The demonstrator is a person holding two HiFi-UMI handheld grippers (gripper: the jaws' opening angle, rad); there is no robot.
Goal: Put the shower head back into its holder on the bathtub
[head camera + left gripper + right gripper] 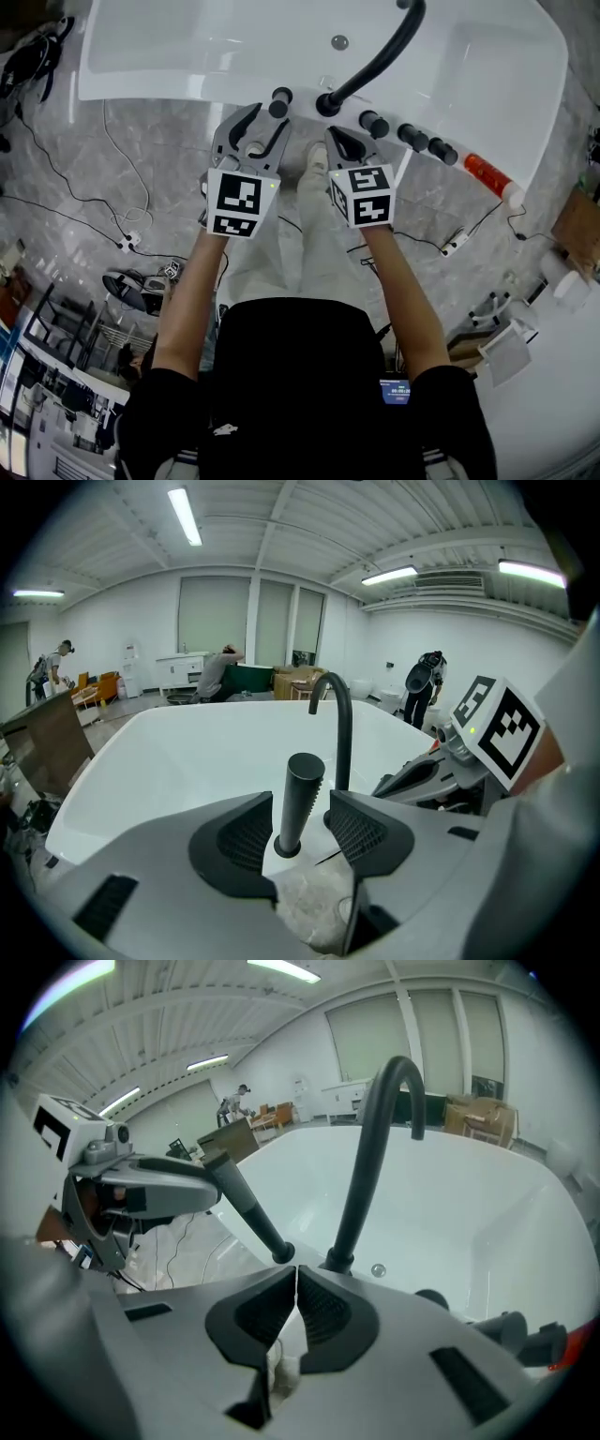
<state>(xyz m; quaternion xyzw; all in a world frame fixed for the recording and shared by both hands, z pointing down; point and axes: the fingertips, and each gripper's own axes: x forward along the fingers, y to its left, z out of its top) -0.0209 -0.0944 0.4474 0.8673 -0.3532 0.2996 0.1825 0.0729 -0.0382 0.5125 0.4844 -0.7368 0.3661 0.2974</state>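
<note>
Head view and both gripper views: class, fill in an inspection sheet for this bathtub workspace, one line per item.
Surface: white bathtub, its rim carrying black knobs.
Job's things: black shower head stands upright in its holder on the rim, beside the curved faucet.
Clutter: red tube-like item at the rim's right end; what it is, unclear.
Grippers: left gripper open, jaws either side of the shower head, not pressing; right gripper shut, empty.
Cables: cables trail over the grey floor to a power strip.
Surroundings: people in a bright hall.
</note>
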